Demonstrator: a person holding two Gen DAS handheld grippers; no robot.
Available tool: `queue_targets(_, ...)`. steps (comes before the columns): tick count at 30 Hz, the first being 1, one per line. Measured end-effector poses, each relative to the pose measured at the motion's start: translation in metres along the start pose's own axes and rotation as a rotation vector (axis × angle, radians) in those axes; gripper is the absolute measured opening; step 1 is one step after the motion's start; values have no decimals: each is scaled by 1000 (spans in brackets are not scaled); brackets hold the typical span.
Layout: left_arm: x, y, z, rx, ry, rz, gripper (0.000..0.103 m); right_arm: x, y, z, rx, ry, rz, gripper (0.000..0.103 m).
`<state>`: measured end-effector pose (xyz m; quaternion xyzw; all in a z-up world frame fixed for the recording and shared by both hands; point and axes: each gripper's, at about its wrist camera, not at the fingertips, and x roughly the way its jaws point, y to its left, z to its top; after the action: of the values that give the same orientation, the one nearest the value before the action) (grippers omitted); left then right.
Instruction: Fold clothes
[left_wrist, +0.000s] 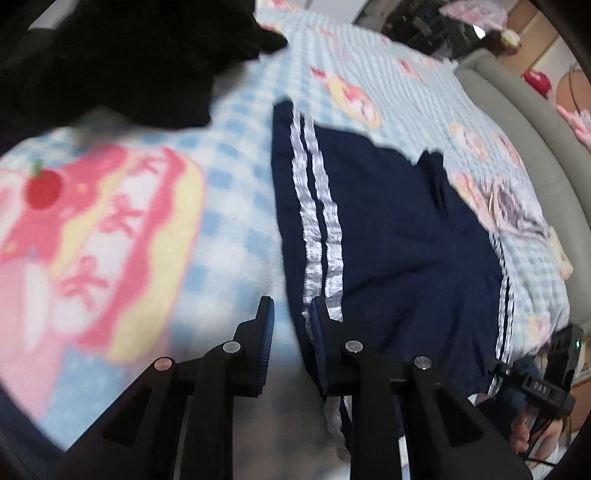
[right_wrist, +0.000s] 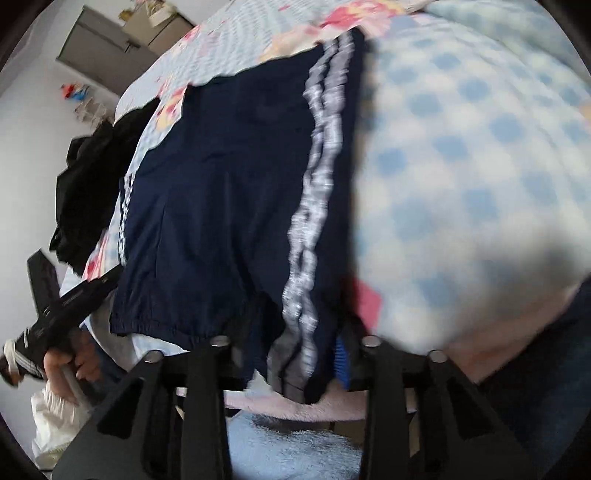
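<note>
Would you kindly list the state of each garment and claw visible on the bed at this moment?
navy shorts: spread fairly flat on the checked blanket, not yet folded, waistband end at the bed's near edge.
black garment: crumpled in a heap beside the shorts.
left claw: open, at the shorts' striped side near the waistband.
right claw: fingertips hidden under the waistband; open or shut cannot be told.

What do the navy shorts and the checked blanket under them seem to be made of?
Navy shorts: probably thin synthetic woven fabric, slightly glossy, with fine crinkles; the white side stripes shine like satin tape. Checked blanket: likely plush fleece, matte and fuzzy, its printed squares soft at the edges, though blur may add to this.
</note>
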<state>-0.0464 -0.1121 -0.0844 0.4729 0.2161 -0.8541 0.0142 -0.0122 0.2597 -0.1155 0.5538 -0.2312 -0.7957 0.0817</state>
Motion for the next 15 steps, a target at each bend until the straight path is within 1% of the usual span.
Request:
queue_targets(1,-4,-6,-4,13,-22,-32,30,-4,0,-1,-2,-15,-8,30)
queue_targets(2,-6,-13,-8,26,-39,-70,35,-6,0,-2,-4,-24,-5,30)
queue_targets(3,-9,-20,-12,40,-56,-109,38,-5,-1,-3,3,-22,16,32)
queue_targets(5,-1,-32,-17,60,-18,-128,38,11,-4,-8,26,27,119,35)
queue_targets(6,3,-38,-20,70,5,-135,38,13,-5,-10,34,28,136,34)
queue_targets(7,6,-39,-22,69,23,-124,38,13,-6,-12,39,18,133,33)
queue_targets(8,8,-38,-24,64,39,-109,38,13,-7,-13,45,8,131,27)
queue_targets(9,10,-37,-27,60,55,-94,37,10,-7,-14,41,-5,119,16)
queue_targets(10,12,-37,-29,56,71,-78,37,7,-7,-14,37,-16,103,12)
queue_targets(11,14,-36,-32,51,87,-63,37,5,-7,-13,35,-27,87,10)
queue_targets(13,17,-35,-37,43,119,-32,37,0,-8,-12,32,-47,55,9)
queue_targets(14,16,-37,-37,50,120,-19,37,0,-8,-11,26,-46,36,8)
queue_targets(15,11,-40,-35,52,98,-16,38,0,-8,-11,18,-40,16,8)
